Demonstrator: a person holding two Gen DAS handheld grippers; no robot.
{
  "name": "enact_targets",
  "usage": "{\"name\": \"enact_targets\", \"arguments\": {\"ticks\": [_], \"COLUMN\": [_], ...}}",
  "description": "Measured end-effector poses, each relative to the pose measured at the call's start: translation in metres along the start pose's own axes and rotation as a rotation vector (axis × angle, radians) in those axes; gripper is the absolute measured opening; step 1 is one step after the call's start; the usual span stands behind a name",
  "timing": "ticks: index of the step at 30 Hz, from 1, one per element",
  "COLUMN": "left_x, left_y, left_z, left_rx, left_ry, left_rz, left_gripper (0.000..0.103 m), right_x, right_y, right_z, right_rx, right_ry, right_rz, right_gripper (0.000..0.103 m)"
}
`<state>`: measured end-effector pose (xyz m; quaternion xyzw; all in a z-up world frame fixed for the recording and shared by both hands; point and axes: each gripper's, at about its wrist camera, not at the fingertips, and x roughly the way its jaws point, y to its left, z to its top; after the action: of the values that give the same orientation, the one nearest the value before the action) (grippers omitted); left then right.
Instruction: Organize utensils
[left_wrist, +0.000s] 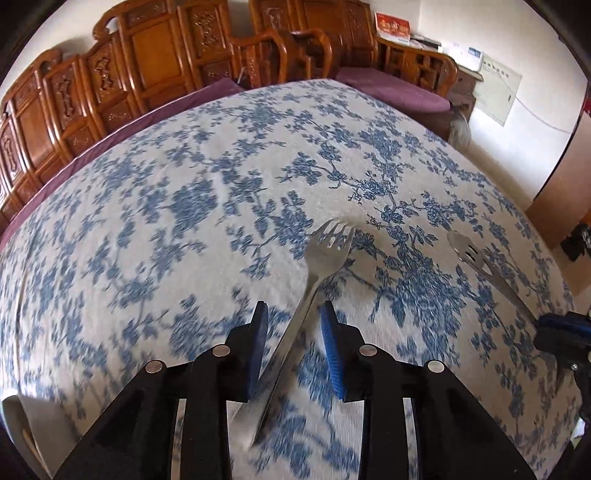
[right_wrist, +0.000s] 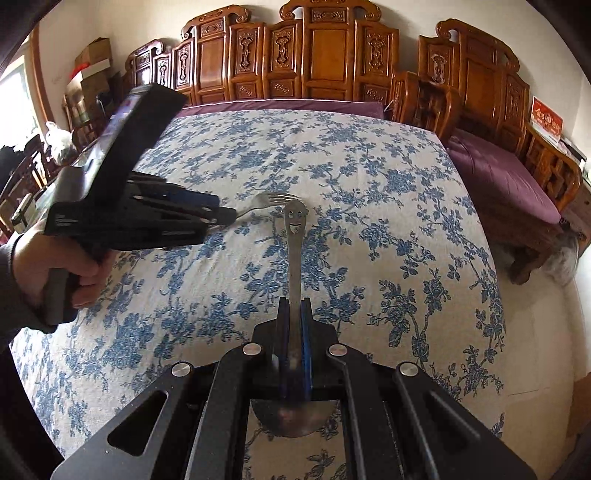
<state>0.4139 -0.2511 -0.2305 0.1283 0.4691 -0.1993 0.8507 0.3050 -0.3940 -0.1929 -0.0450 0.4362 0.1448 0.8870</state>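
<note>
We count 2 utensils, both steel: 1 fork (left_wrist: 325, 254) and 1 spoon (right_wrist: 294, 236). The fork lies between the parted pads of our left hand-held gripper (left_wrist: 295, 314), released – pads aren't pressing on its handle, tines pointing away over the table (left_wrist: 147, 229) w/ its blue-floral cloth. Whether the fork rests on the cloth or hangs just above, we can't tell. Our right hand-held gripper (right_wrist: 294, 306) is clenched on the spoon, handle end w/ a smiley face sticking out fwd, bowl back under the gripper body. In the right wrist view the fork's tines sit just beside the spoon's handle tip. 1 hand (right_wrist: 62, 266) shows, gripping the left tool's handle. Behind the table: carved wooden benches (right_wrist: 325, 62) w/ purple cushions.
</note>
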Motion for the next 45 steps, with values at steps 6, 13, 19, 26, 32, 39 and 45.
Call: {"name": "enact_targets", "arguments": {"ticks": [6, 13, 19, 26, 32, 39, 45], "left_x": [0.021, 0.028, 0.011, -0.043, -0.095, -0.142, -0.17], "left_y": [-0.01, -0.025, -0.018, 0.001, 0.024, 0.058, 0.097], "left_z": [0.02, 0.032, 0.023, 0.0, -0.021, -0.04, -0.064], "left_rx": [0.025, 0.089, 0.061, 0.025, -0.003, -0.05, -0.107], "left_ry": [-0.012, -0.023, -0.005, -0.046, -0.094, -0.134, -0.155], "left_rz": [0.033, 0.094, 0.087, 0.062, 0.074, 0.093, 0.108], "left_gripper": [0.042, 0.02, 0.003, 0.003, 0.003, 0.003, 0.003], "right_x": [0.005, 0.006, 0.002, -0.011, -0.026, -0.04, -0.04], "right_y": [-0.01, -0.014, -0.008, 0.017, 0.052, 0.089, 0.132], "right_z": [-0.003, -0.008, -0.008, -0.001, 0.01, 0.023, 0.034], "right_rx": [0.018, 0.032, 0.027, 0.007, -0.026, -0.048, -0.091], "right_ry": [-0.008, -0.006, -0.003, -0.014, -0.029, -0.051, -0.064], "right_rz": [0.016, 0.018, 0.014, 0.014, 0.012, 0.021, 0.053], "right_gripper": [0.007, 0.007, 0.007, 0.007, 0.007, 0.007, 0.007]}}
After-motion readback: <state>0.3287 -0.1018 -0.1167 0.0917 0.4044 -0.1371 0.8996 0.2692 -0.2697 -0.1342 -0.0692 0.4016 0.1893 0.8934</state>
